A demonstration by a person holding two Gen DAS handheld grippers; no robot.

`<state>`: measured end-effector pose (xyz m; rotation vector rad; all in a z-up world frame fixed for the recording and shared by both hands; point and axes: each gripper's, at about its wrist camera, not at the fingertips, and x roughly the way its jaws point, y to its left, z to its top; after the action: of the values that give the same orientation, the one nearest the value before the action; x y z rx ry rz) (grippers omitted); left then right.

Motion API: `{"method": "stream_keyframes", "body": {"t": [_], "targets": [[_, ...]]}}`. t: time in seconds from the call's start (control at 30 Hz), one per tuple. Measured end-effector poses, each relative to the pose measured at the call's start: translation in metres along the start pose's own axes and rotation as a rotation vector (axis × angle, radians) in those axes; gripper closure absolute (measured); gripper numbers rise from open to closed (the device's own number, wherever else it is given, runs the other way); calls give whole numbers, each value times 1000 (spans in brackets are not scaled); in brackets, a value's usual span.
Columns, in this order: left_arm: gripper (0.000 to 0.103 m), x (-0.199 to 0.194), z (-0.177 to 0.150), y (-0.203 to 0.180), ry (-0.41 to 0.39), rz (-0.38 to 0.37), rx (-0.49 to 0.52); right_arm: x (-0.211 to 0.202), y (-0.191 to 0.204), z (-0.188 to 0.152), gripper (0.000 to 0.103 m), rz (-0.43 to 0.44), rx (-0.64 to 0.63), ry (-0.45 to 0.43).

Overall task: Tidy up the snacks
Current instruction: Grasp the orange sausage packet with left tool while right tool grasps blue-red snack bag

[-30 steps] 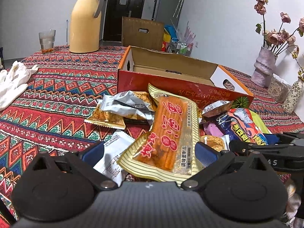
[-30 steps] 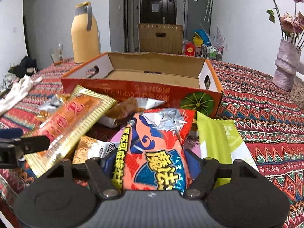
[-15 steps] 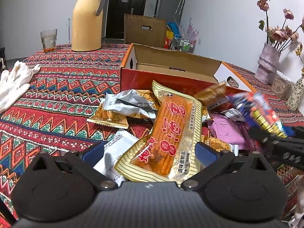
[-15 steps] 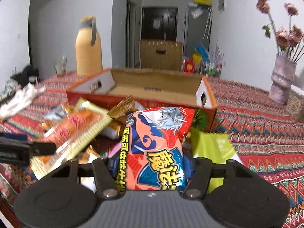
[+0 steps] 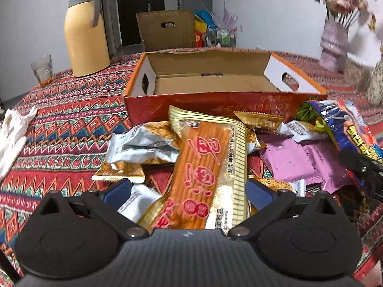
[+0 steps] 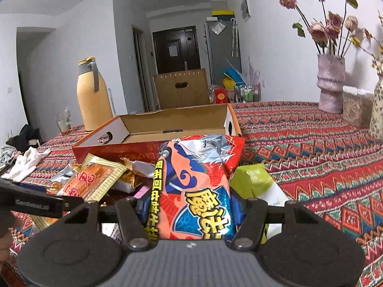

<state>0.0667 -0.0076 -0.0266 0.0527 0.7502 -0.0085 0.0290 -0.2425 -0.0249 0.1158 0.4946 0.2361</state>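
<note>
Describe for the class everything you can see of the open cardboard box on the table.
The cardboard box is a shallow open tray, red and orange printed outside, plain brown inside, with oval handle holes in its white end flaps. It sits flat on the patterned tablecloth and looks empty. Snack packets are piled against its near wall.

— What colour was the box (image 5: 215, 105)?
— Red-orange outside, plain brown card inside, white end flaps.
— And the cloth (image 6: 323, 157)?
— Red, banded with zigzags and diamonds in blue, green and white.
— The packets?
— One gold-edged packet (image 5: 205, 174) was orange with red characters; another bag (image 6: 196, 191) was salmon, blue and red with yellow lettering. A lime-green packet (image 6: 253, 181) and purple packets (image 5: 301, 157) lay there too.
— The flask (image 6: 93, 95)?
— Pale yellow, grey handle.
</note>
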Motion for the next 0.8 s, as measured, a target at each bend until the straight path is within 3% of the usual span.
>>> {"method": "stream_keyframes", "body": {"t": [0.13, 0.37, 0.5, 0.8], "targets": [[0, 13, 5, -9, 21, 19, 41, -1, -1, -4, 43, 15, 8, 3], [1, 27, 6, -9, 50, -1, 12, 3, -3, -7, 43, 33, 16, 12], [28, 24, 5, -6, 45, -44, -1, 4, -4, -7, 43, 33, 19, 13], [55, 8, 2, 3, 9, -82, -38, -1, -3, -6, 43, 26, 17, -2]]}}
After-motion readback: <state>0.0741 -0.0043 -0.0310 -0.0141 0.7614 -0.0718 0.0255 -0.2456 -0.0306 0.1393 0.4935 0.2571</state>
